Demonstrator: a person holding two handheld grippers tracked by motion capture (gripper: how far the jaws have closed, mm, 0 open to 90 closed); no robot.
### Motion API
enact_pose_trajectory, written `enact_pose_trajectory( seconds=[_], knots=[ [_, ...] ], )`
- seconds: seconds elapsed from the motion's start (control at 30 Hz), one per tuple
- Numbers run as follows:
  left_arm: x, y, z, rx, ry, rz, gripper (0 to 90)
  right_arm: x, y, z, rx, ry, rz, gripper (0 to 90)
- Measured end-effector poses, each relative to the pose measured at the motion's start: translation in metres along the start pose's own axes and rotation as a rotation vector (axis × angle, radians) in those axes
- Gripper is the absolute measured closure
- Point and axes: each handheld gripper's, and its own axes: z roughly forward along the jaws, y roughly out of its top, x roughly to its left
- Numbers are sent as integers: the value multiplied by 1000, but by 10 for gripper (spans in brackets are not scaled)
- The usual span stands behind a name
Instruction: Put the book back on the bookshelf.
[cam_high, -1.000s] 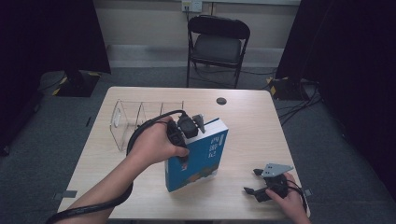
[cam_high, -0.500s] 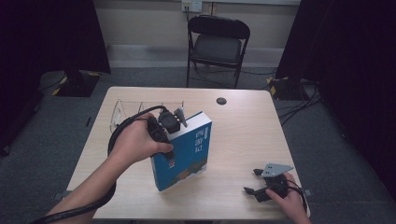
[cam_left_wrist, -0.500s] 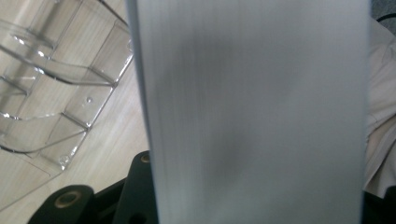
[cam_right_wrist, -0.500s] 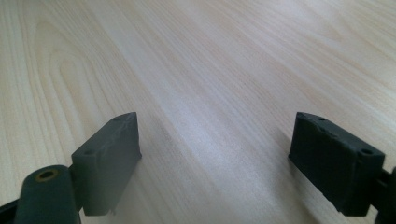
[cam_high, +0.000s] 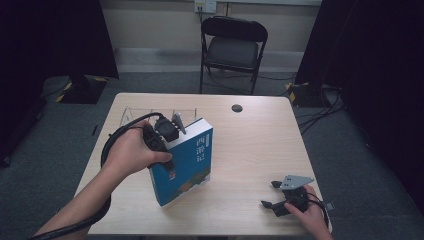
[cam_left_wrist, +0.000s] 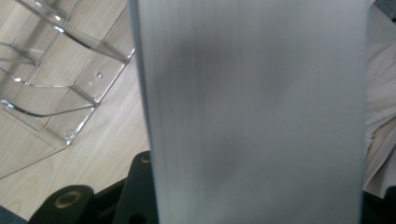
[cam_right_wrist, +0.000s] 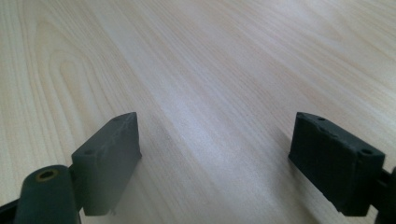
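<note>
A thick blue book stands tilted on the wooden table, left of centre. My left gripper is shut on its upper left edge. In the left gripper view the book's white page block rises between the black jaws. A clear plastic rack with dividers sits just behind the book; the same clear rack lies at the upper left in the left gripper view. My right gripper rests low at the table's front right, open, with bare wood between its fingers.
A black folding chair stands beyond the table's far edge. A small black disc lies near the back middle of the table. Black curtains hang at both sides, and cables run on the grey floor at right.
The left gripper has carried the book leftward and back toward the clear rack, standing it more upright. The right gripper has not moved.
</note>
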Motion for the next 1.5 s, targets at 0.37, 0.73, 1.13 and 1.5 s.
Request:
enact_pose_trajectory(
  seconds=[0.37,0.73,1.13,1.5],
  knots=[
    [15,-15,-5,-18,1,-76,621,0,0,0,0,1,0,150],
    [25,-26,-7,-24,-4,-136,621,0,0,0,1,2,4,151],
    [34,-32,-9,-37,5,-182,621,0,0,1,-5,11,3,151],
    [41,-31,-11,-38,14,-217,621,0,0,0,0,1,2,151]
  ],
)
